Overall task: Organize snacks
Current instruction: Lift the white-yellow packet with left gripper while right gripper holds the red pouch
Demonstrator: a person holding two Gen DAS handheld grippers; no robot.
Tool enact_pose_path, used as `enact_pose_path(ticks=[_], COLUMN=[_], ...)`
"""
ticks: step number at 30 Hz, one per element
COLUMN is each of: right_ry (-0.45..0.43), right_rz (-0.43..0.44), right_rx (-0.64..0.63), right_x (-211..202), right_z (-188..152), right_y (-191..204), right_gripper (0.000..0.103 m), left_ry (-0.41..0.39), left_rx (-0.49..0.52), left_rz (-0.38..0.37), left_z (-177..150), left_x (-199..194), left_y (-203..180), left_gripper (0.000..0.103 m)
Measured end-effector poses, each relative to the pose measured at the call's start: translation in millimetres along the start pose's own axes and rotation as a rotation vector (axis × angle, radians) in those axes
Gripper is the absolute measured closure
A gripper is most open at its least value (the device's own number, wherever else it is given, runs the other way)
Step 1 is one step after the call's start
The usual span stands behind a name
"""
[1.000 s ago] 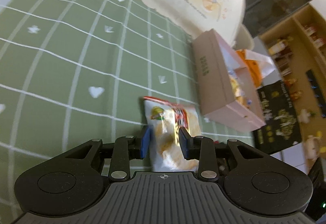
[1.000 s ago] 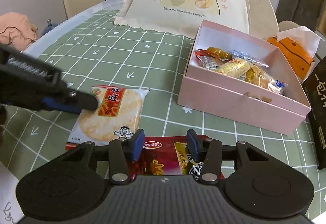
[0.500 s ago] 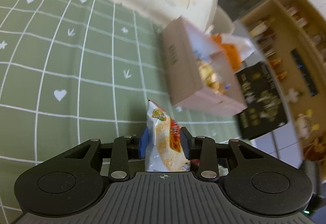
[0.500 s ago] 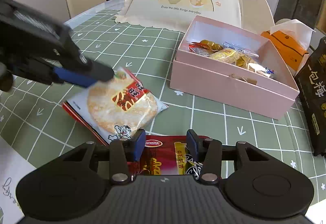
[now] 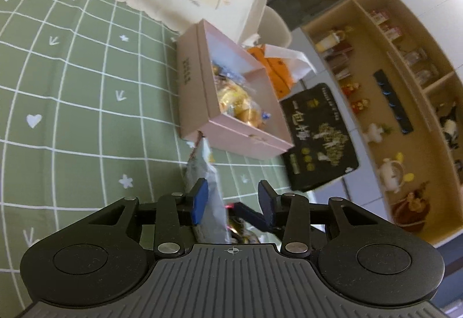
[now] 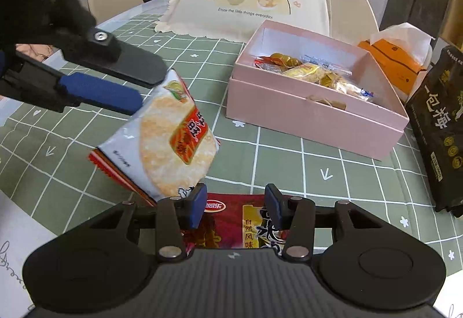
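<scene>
1. The left gripper [image 5: 233, 200] is standing with its jaws partly apart; the cracker bag [image 6: 170, 141] is hanging between them, against the left pad only, low in the middle of the left view.
2. The right gripper [image 6: 235, 205] is pinching a red bag [image 6: 246, 225], which its own body is half hiding.
3. The pink box [image 6: 303, 112] is sitting at the right; its snacks are too jumbled to tell apart.
</scene>
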State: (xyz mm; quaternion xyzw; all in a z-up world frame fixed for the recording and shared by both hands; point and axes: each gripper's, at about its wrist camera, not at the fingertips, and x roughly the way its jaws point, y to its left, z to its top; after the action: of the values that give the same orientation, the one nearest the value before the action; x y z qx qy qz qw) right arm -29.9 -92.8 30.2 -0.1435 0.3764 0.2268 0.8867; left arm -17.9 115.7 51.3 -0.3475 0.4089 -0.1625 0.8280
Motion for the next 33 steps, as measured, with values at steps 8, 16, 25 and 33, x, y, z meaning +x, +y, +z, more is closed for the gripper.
enact_pose_path(ticks=[8, 16, 25, 33], right_ry=[-0.009, -0.028, 0.088, 0.086], right_rz=[0.014, 0.005, 0.155, 0.102], right_rx=[-0.012, 0.027, 0.328, 0.22], right_x=[-7, -26, -26, -12], right_z=[-8, -12, -35, -27], right_y=[3, -17, -81, -42], right_gripper=[0.057, 0.046, 0.034, 0.021], left_ry=[0.077, 0.062, 0.033, 0.038], left_rx=[0.051, 0.077, 0.123, 0.143], left_rz=[0.136, 0.201, 0.248, 0.332], left_z=[-9, -12, -27, -35], left_x=[37, 37, 8, 3], left_y=[-5, -6, -13, -17], left_gripper=[0.064, 0.082, 0.082, 0.082])
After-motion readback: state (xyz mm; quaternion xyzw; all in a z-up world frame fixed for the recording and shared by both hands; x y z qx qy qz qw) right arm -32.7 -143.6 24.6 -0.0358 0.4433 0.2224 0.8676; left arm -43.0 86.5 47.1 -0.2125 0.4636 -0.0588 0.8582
